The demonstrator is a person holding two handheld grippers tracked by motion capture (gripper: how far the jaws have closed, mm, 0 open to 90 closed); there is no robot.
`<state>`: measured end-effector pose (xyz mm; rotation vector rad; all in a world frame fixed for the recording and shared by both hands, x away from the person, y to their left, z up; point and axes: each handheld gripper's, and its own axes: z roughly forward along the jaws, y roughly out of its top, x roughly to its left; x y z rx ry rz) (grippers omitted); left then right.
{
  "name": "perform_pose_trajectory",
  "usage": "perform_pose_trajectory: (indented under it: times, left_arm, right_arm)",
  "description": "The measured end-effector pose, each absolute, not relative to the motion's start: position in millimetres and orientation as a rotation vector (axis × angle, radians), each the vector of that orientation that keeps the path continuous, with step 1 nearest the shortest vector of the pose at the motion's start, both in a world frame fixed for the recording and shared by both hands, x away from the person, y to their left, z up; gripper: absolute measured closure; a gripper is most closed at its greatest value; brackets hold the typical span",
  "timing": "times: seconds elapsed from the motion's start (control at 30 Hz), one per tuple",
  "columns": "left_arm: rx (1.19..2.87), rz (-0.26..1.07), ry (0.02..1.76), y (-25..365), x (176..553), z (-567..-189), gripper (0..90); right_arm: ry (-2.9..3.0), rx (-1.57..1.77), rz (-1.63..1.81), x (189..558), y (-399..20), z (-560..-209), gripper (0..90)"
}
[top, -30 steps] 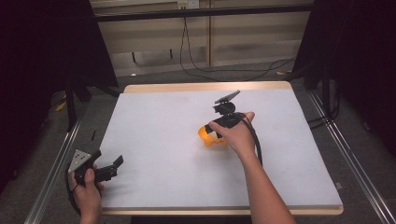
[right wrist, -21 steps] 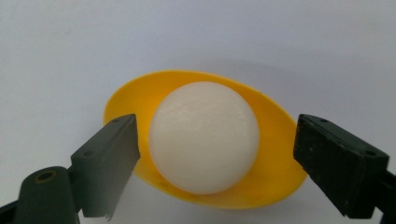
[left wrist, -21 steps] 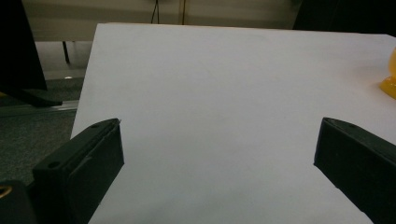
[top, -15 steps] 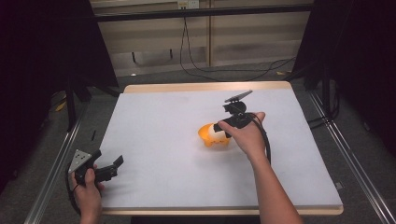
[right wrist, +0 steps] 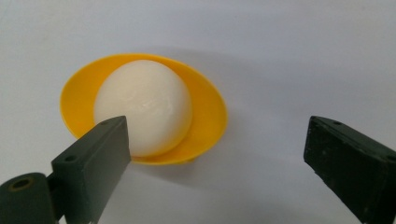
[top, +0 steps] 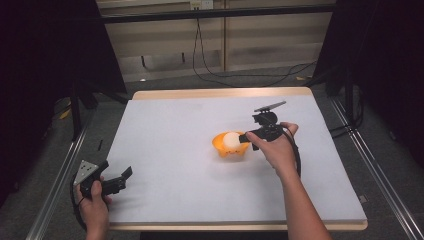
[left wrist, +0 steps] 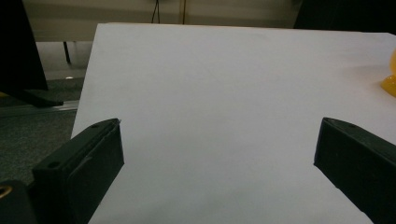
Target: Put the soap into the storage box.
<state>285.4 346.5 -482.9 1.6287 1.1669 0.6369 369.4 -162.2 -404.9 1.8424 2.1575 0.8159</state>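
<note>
A yellow-orange bowl [top: 219,142] stands near the middle of the white table [top: 165,130] with a white ball [top: 231,140] resting in it. My right gripper [top: 245,140] hovers just to the right of the bowl. Its jaws have just been opening and press on nothing. In the right gripper view the ball [right wrist: 144,106] and the bowl [right wrist: 211,112] lie just ahead of the right gripper [right wrist: 217,151], toward its left jaw. My left gripper [top: 125,176] is open at the table's front left corner; in its own view the left gripper [left wrist: 219,154] is empty and the bowl [left wrist: 390,84] shows at the right edge.
Metal rails [top: 55,185] run along both sides of the table. Cables [top: 220,75] lie on the floor beyond the far edge. Bare white tabletop stretches between the two hands.
My right hand has drawn back to the right, away from the bowl, and its jaws have spread apart. The ball now shows uncovered in the bowl. The left hand has stayed put.
</note>
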Motion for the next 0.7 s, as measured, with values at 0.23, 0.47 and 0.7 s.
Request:
perform_pose_trajectory:
  times: [0.23,0.47,0.7]
  left_arm:
    - [1.630,0.637,1.167,346.3,285.5,-482.9,1.3]
    - [1.638,0.642,1.164,346.7,285.7,-482.7,1.3]
    - [1.636,0.641,1.167,346.4,285.7,-482.7,1.3]
  right_arm:
    - [2.131,1.859,0.830,362.1,-175.1,-410.5,0.0]
    - [2.116,1.860,0.857,356.5,-185.5,-415.0,0.0]
    - [2.087,1.858,0.871,348.6,-196.6,-422.1,0.0]
